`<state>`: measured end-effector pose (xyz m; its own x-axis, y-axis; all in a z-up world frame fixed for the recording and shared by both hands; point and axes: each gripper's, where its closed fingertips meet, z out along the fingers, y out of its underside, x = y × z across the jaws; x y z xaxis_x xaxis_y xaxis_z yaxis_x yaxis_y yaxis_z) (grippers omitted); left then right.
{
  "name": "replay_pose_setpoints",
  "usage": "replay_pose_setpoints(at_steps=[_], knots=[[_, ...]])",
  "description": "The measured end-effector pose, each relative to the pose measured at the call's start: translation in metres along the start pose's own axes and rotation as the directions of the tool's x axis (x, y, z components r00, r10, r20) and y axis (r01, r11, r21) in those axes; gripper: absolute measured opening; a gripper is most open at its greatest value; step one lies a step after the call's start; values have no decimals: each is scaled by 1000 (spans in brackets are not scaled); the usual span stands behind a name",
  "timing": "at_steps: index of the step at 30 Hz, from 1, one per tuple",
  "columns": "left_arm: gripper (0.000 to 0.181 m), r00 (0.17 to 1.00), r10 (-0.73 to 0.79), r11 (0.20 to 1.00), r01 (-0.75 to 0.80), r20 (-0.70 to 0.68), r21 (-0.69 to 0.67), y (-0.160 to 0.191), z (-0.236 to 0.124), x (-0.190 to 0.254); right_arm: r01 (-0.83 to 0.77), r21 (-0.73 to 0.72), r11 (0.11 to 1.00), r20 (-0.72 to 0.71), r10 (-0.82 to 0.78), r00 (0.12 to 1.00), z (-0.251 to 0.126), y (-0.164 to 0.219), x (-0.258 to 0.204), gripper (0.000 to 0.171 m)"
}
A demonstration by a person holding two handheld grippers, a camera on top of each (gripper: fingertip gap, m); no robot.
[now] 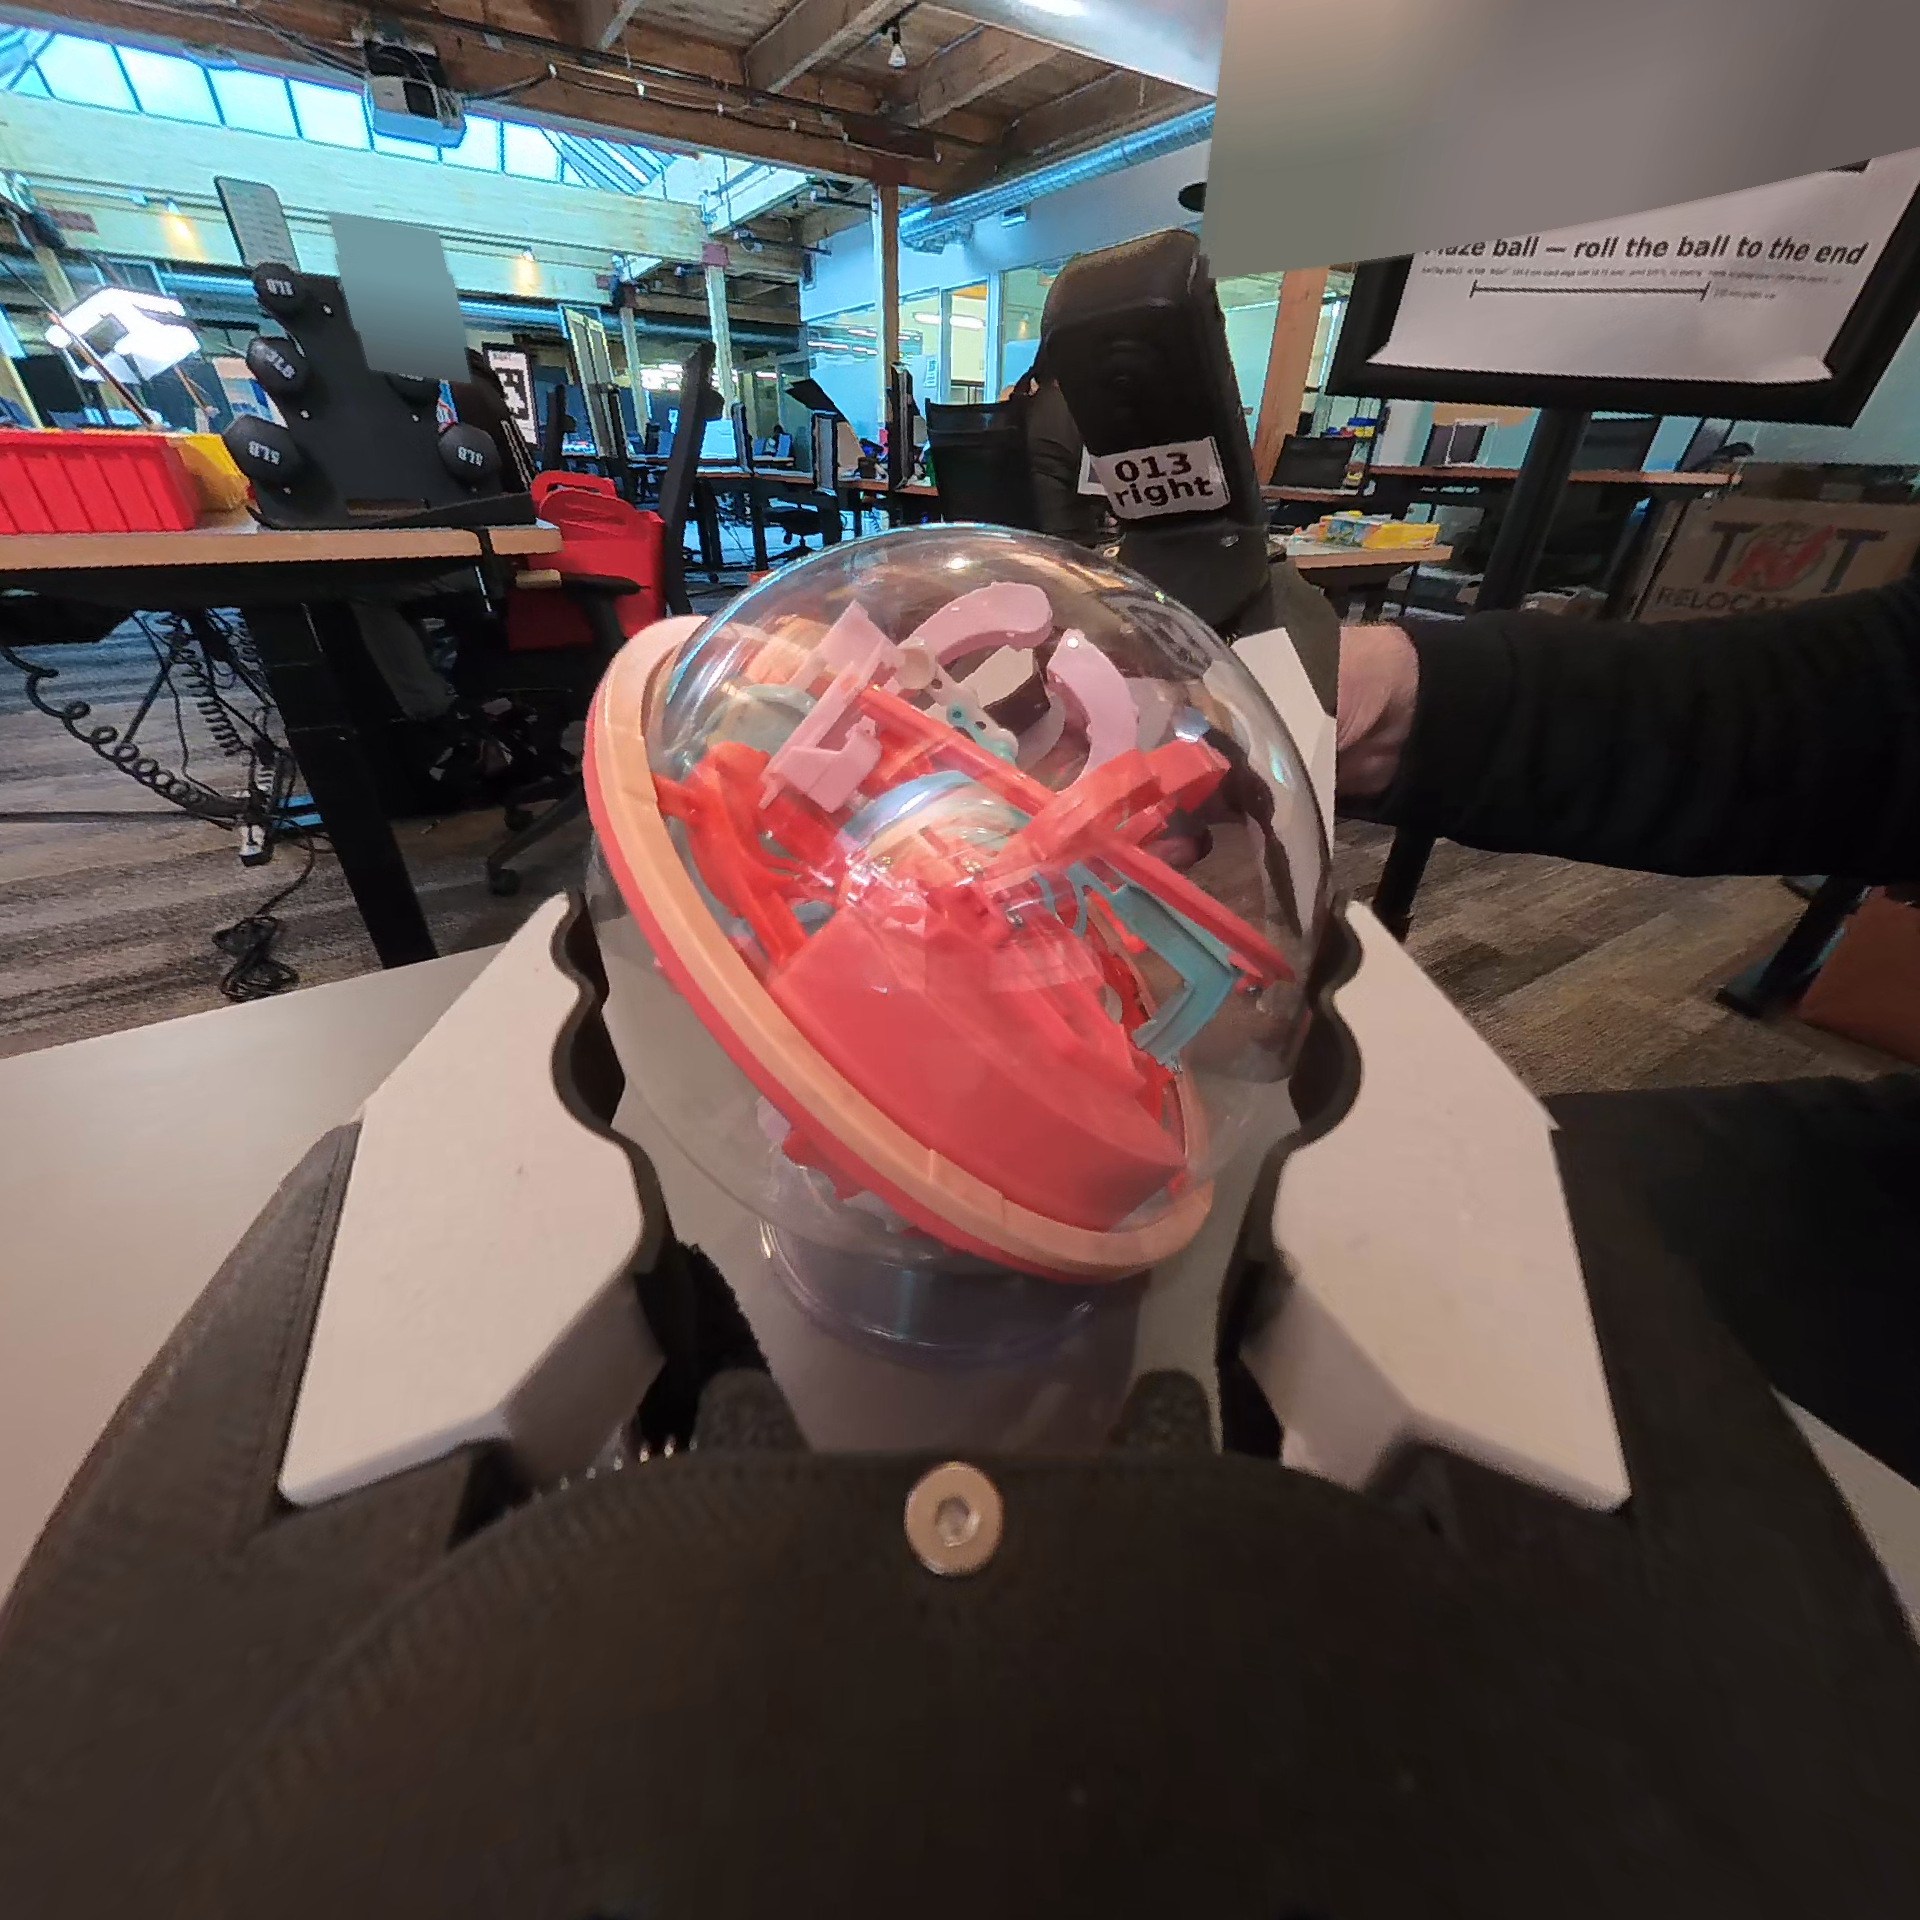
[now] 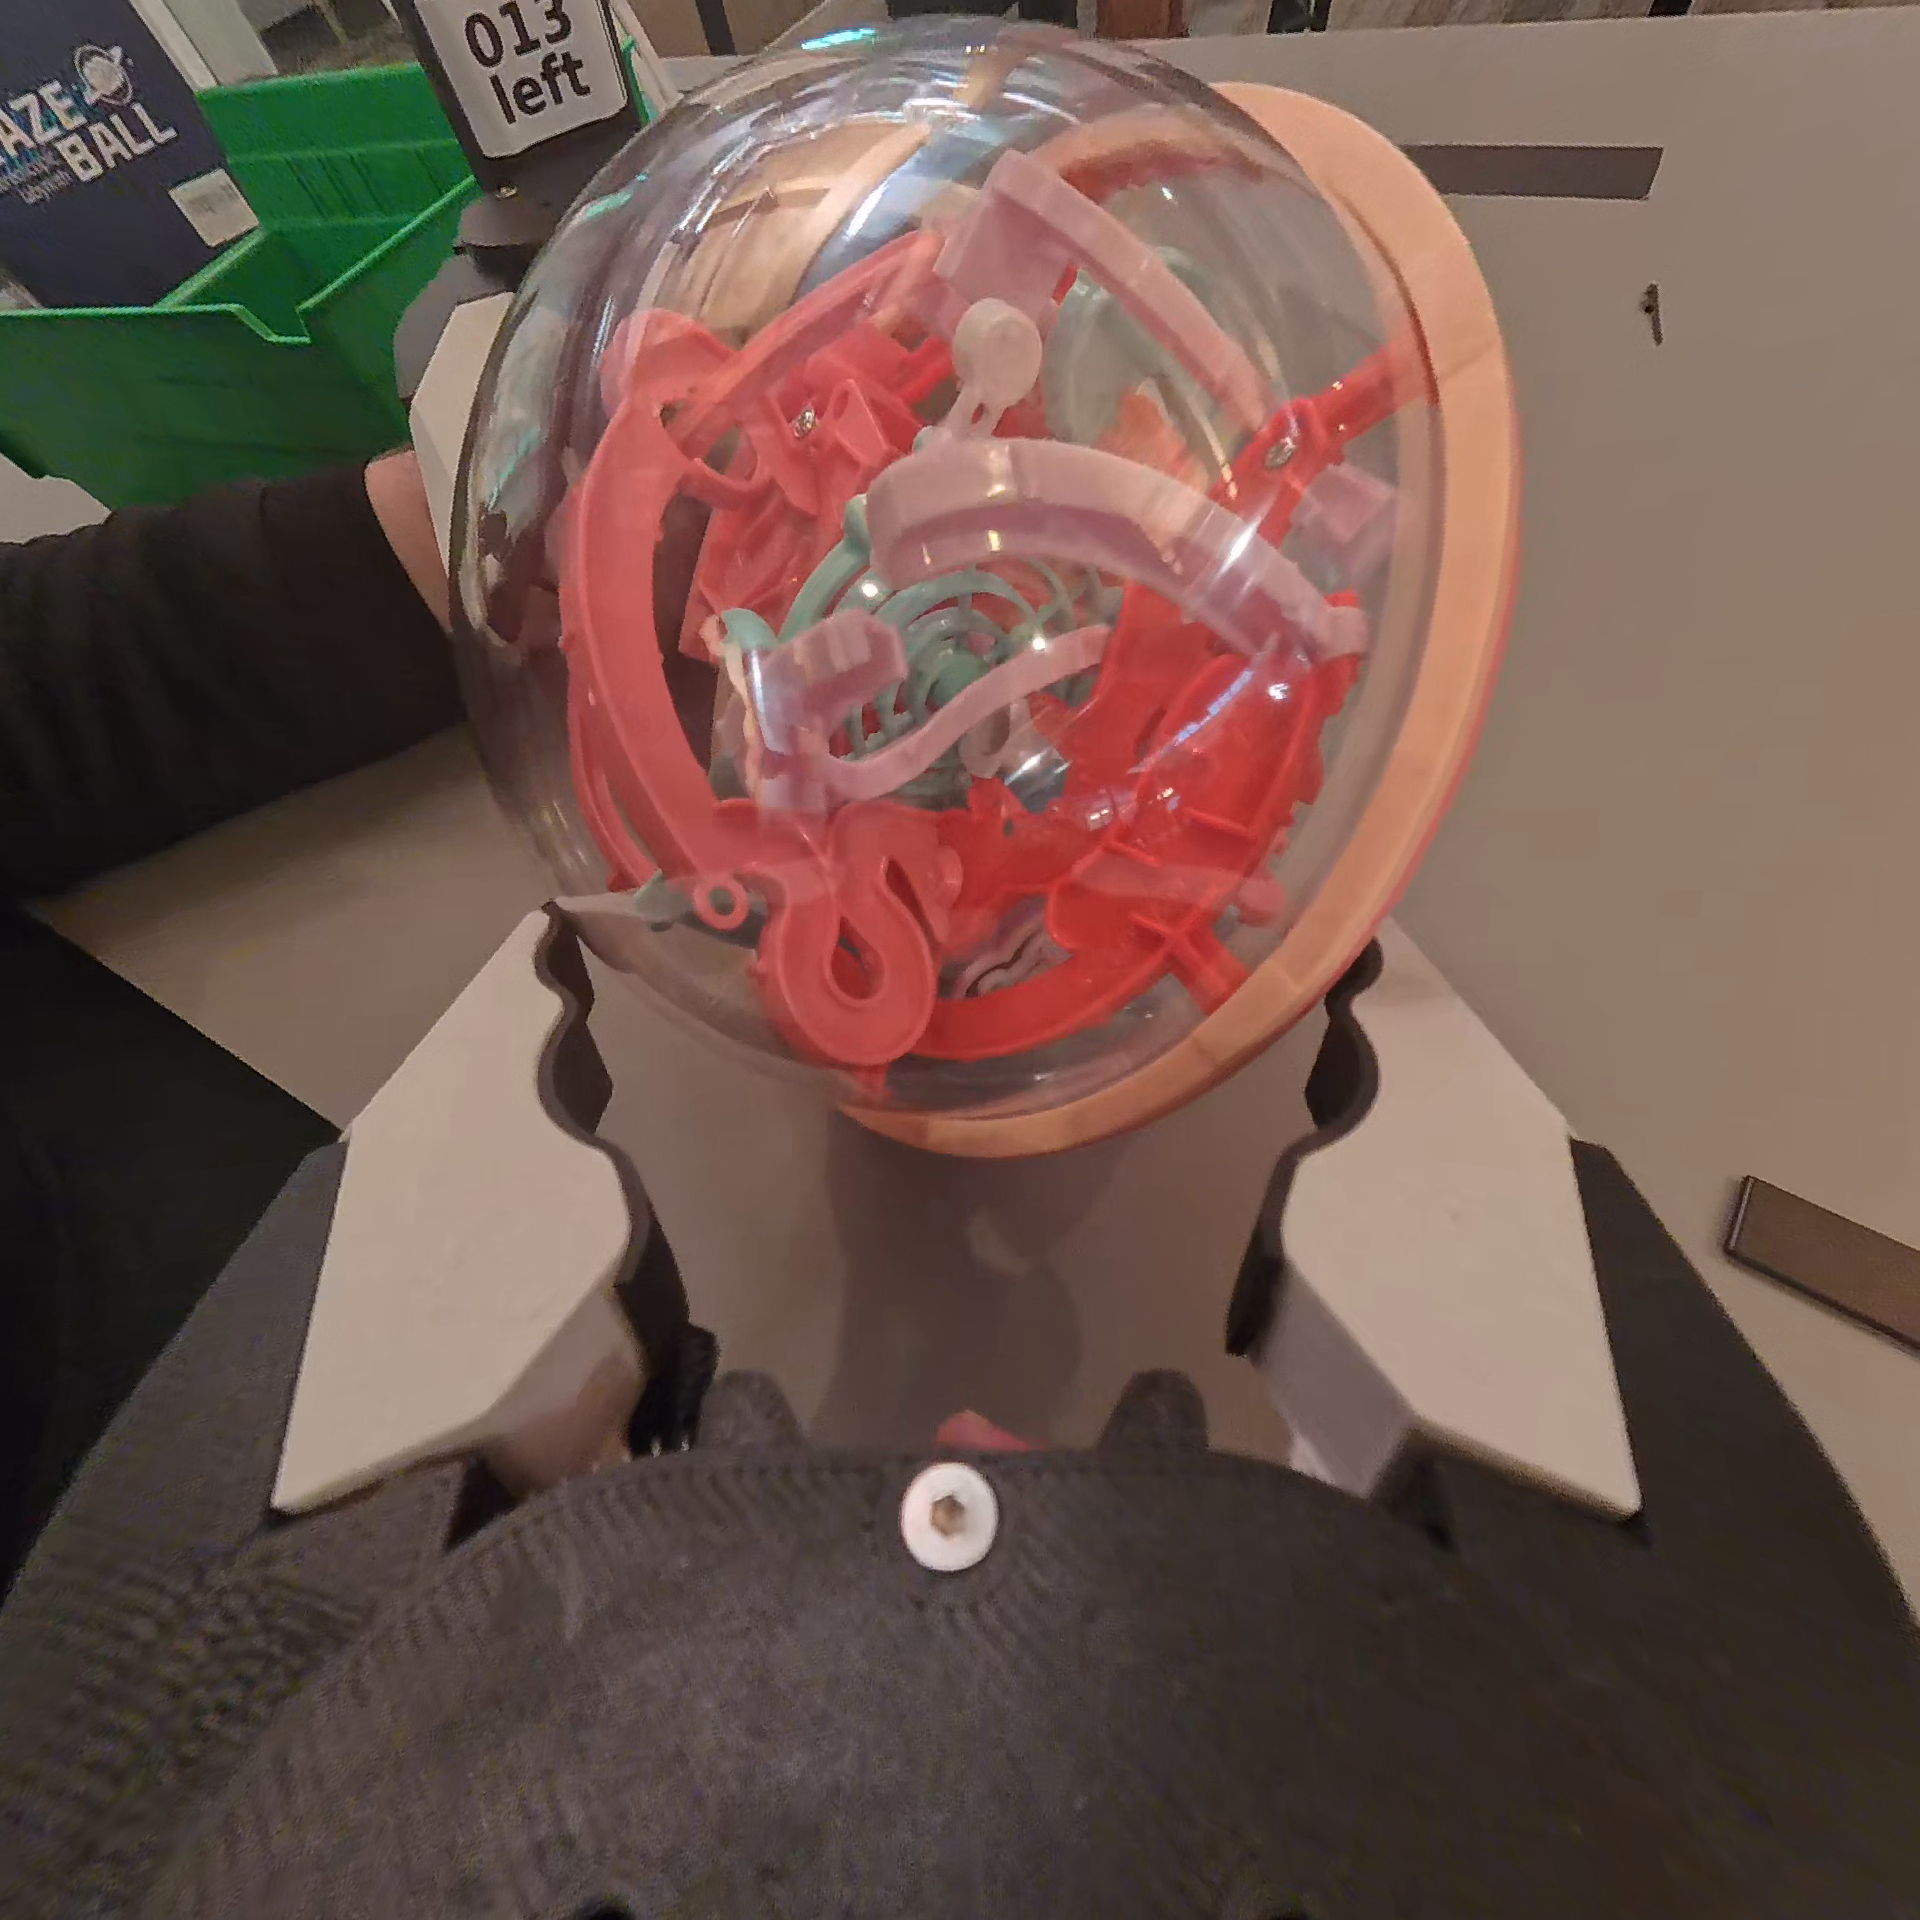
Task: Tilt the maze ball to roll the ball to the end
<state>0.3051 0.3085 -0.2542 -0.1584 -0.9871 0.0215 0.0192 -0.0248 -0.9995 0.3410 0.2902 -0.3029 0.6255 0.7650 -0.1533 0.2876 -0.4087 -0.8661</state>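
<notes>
Two tools are set against one maze ball, and everything below is placed relative to that ball. Nearest in the left wrist view, the left tool (image 1: 956,977) has its jaws spread wide, one finger on each side of the maze ball (image 1: 935,904); contact looks likely, yet a true clamp cannot be confirmed. The same is seen from the opposite side, where the right tool (image 2: 956,997) stands with jaws apart around the ball's lower half. The ball is thus held between the two tools, directly ahead of each and equally near to both, above the pale desk (image 1: 156,1143). Its cream equator ring (image 1: 790,1039) is seen steeply tilted, running from upper left to lower right in the left wrist view, so the coming tilt is judged to turn on that ring's axis. The small rolling ball cannot be picked out among the red and pink tracks. Beyond the ball, a dark sleeve (image 1: 1662,748) is seen, and farther off a green bin (image 2: 208,343).
</notes>
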Motion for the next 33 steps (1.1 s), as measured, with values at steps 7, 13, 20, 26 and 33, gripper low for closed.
replay_pose_setpoints(at_steps=[7,13,20,26,33], knots=[[131,999,39,999,-39,2,9,-1,1,1,20,14,1000,-11,-20,1000,0,1,1,138],[132,996,-85,996,85,-5,-4,2,1,-4,10,26,1000,-14,-10,1000,0,1,2,137],[133,955,-293,956,292,-43,-31,9,1,-7,15,14,1000,-19,-15,1000,-1,3,2,137],[132,971,-236,971,235,-39,-33,8,1,-4,67,-17,998,-44,-68,997,-1,5,3,137],[132,987,-157,987,156,-26,-21,6,0,-3,108,-55,993,-63,-111,992,1,10,4,136]])
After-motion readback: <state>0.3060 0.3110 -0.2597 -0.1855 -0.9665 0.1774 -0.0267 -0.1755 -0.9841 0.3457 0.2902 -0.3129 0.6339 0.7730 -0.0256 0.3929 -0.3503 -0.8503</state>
